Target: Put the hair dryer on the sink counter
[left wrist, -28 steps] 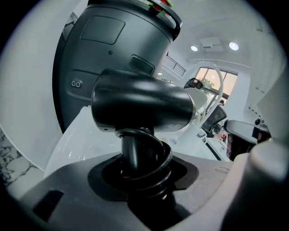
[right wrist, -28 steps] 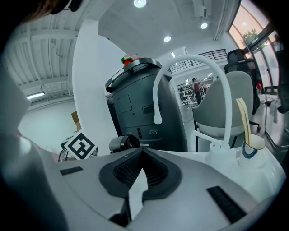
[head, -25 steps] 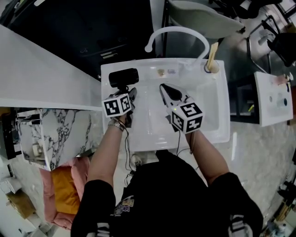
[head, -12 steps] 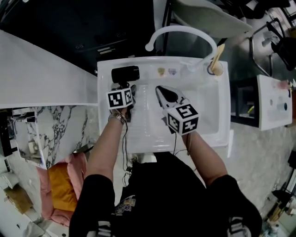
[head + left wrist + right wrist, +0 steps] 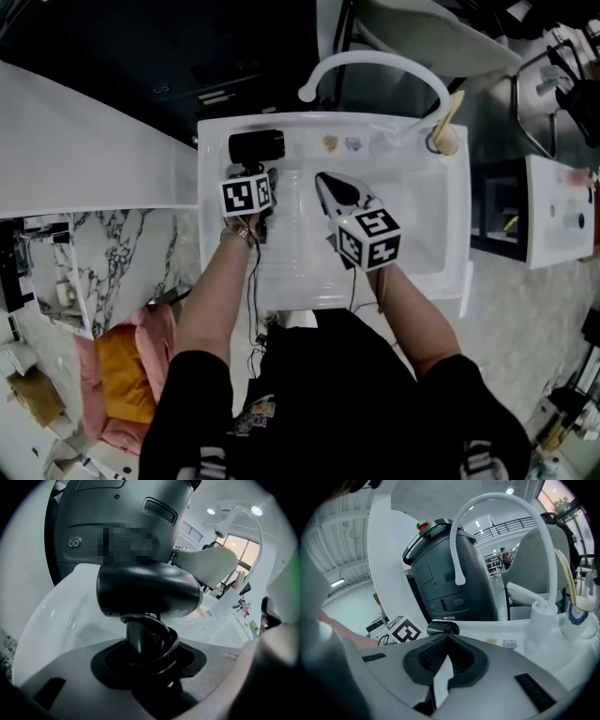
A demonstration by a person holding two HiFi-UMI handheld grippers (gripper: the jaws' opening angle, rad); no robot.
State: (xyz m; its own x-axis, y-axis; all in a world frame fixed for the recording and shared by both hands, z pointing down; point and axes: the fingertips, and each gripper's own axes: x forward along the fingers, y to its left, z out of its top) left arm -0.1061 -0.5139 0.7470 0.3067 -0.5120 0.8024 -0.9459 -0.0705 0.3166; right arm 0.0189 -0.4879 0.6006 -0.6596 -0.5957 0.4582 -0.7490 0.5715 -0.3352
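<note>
Left gripper (image 5: 150, 654): jaws clamped on the handle of the hair dryer (image 5: 147, 592), handle upright between the two grey jaws, a black cord (image 5: 171, 645) looped round it just above the grip. Dryer is all black with a dull sheen: short, fat barrel lying crosswise on top of the handle, rounded at the ends, small pale print near its right end, too small to read. Head view puts the dryer (image 5: 256, 147) at the rear left corner of the white sink (image 5: 427, 234), barrel over the flat rim and parallel to the back edge, with the left gripper (image 5: 255, 176) just behind it on the person's side; whether the barrel rests on the rim or sits just above it, cannot tell. Right gripper (image 5: 447, 638): jaws together at the tips, nothing between them. In the head view the right gripper (image 5: 322, 178) is over the basin, beside the left one and apart from it, pointing at the rear ledge. From the right gripper view the dryer's barrel end (image 5: 443, 628) shows just past the jaw tips. Beyond: two small stickers (image 5: 340, 143) on the rear ledge, a white arched faucet (image 5: 501, 498) at the rear right, a cup (image 5: 577, 616) holding a wooden stick beside its base. A dark grey machine (image 5: 445, 573) stands behind the sink.
</note>
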